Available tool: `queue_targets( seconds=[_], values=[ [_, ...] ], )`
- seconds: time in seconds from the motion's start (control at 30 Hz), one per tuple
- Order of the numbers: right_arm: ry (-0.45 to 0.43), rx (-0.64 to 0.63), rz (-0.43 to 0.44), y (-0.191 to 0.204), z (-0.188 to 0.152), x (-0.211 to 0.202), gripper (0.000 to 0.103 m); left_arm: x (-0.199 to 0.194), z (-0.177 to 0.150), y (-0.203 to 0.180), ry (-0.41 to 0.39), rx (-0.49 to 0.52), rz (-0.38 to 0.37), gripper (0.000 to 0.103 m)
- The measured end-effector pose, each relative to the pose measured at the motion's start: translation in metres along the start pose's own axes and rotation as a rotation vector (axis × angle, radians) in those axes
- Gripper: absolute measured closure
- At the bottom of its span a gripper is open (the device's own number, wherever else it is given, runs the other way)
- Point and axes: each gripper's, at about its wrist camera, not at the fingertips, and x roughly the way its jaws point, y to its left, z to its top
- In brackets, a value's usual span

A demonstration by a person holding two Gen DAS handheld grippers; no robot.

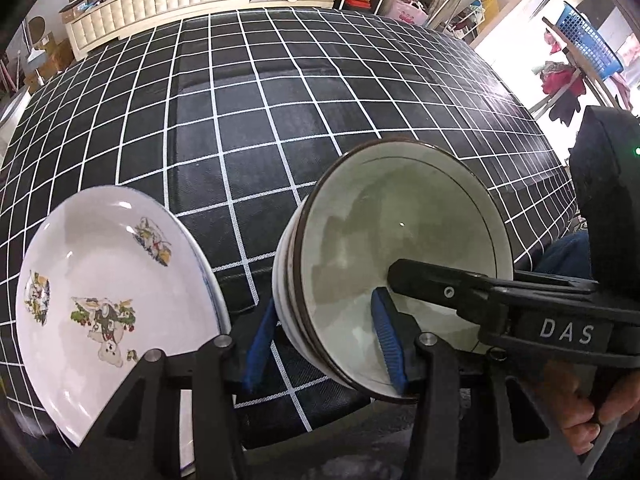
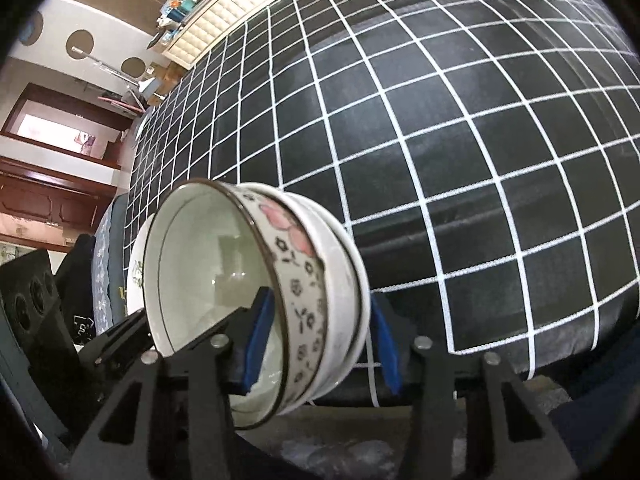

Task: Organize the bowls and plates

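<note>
Handling properties: the bowl stack [image 1: 400,216] is glazed ceramic, several bowls nested. I judge it to be rigid, heavy for its size, slippery and brittle at the rim. The inner bowls can slide out if the stack tips further, because only friction holds them.

Position: the bowl stack is tilted on its side, mouth facing the left camera, and hangs over the near edge of the desk [image 1: 280,120]. I cannot tell whether its lower rim touches anything.

Grip state:
- My left gripper [image 1: 324,340] straddles the lower wall of the bowl stack. One blue pad is inside the top bowl and one is against the outer bowls, clenched on it as far as I can see.
- My right gripper [image 2: 320,340] straddles the same wall further round the rim. It has one pad inside and one outside, and it also appears to be clamped.

Recommended hold: across the wall near the rim, deep enough that the pads span all the nested layers.

Surroundings:
- Left of the bowl stack: the printed plates [image 1: 108,280], close by, with a second plate underneath. A swing to that side risks ceramic striking ceramic.
- Beyond the bowl stack: bare checked cloth, no obstruction.
- Well beyond it: a quilted cabinet [image 1: 160,0].
- Right of it: my hand [image 1: 592,412] on the right handle.
</note>
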Motion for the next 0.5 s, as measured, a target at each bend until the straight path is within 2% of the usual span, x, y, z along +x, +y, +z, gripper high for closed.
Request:
queue_targets(
  seconds=[0.23, 0.5],
  values=[
    [-0.024, -0.032, 0.005, 0.011, -0.003, -0.005, 0.054, -0.017, -0.011, 0.0, -0.04, 0.004, 0.032, 0.059],
    [-0.061, -0.083, 0.028, 0.038, 0.002, -0.022, 0.055, -0.056, -0.005, 0.001, -0.121, 0.004, 0.069, 0.059]
  ],
)
